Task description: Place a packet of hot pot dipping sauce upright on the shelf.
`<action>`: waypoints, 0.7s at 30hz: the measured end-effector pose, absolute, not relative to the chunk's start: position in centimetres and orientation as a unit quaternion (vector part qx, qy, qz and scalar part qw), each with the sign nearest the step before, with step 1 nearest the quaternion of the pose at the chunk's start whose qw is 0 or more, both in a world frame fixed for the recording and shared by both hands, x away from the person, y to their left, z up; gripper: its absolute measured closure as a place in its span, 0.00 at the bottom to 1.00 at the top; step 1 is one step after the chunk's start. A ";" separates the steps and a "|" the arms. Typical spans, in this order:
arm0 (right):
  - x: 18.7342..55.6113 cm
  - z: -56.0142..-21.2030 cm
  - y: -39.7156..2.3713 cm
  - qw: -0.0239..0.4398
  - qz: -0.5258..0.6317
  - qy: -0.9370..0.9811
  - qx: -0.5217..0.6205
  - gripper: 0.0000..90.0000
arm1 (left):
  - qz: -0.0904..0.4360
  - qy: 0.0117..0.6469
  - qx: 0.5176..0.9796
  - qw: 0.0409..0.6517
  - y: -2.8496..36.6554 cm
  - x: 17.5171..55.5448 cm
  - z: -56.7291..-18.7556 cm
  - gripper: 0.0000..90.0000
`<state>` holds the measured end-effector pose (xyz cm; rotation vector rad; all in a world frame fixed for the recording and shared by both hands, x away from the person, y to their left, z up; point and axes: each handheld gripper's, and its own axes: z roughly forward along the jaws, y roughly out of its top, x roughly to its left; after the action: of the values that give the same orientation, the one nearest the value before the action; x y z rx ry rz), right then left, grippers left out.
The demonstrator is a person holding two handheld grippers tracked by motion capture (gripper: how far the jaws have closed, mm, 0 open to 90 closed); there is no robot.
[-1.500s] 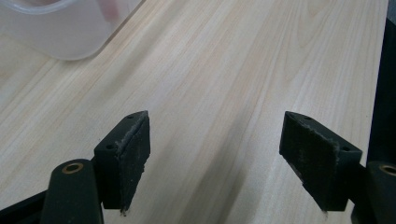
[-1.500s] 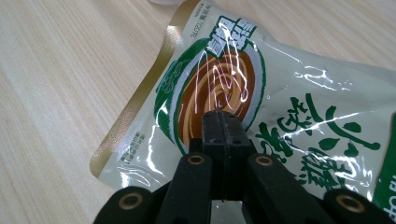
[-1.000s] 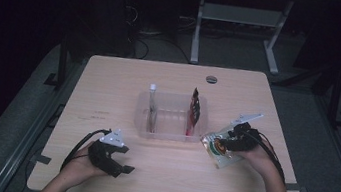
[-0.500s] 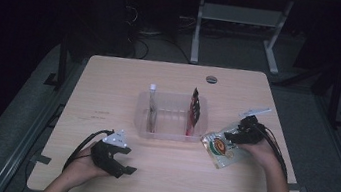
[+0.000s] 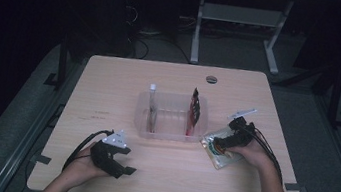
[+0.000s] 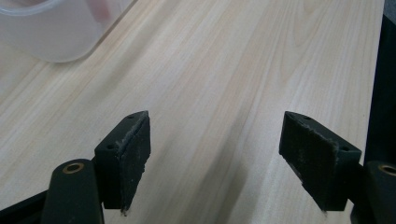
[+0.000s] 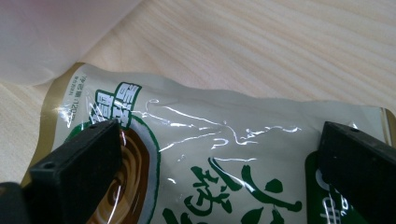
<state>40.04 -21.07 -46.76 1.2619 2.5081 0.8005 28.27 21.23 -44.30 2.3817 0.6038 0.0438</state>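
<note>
Releasing the pouch [image 5: 220,148] at the bin's [image 5: 169,126] 3 o'clock, right hand-held gripper [image 5: 225,143] jaws just opening wide; lift straight off; left hand-held gripper [image 5: 121,166] released

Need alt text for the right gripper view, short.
A glossy cream food pouch with green lettering lies flat on the pale wooden table, with the right claw open over it, jaws just opened and apart. A clear plastic bin sits at the upper left.

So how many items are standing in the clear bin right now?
2: a white-capped tube at the left end of the clear bin, and a dark red packet at its right end. Nothing else visible inside.
</note>
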 end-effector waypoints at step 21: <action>39.3 -45.8 -23.8 0.123 0.338 0.825 0.436 0.92 | 0.011 0.237 0.911 0.338 21.3 28.2 -44.4 0.28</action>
<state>39.34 -23.80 -45.80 1.2708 2.4070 0.9859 28.21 21.25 -44.43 2.3731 0.6175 0.0293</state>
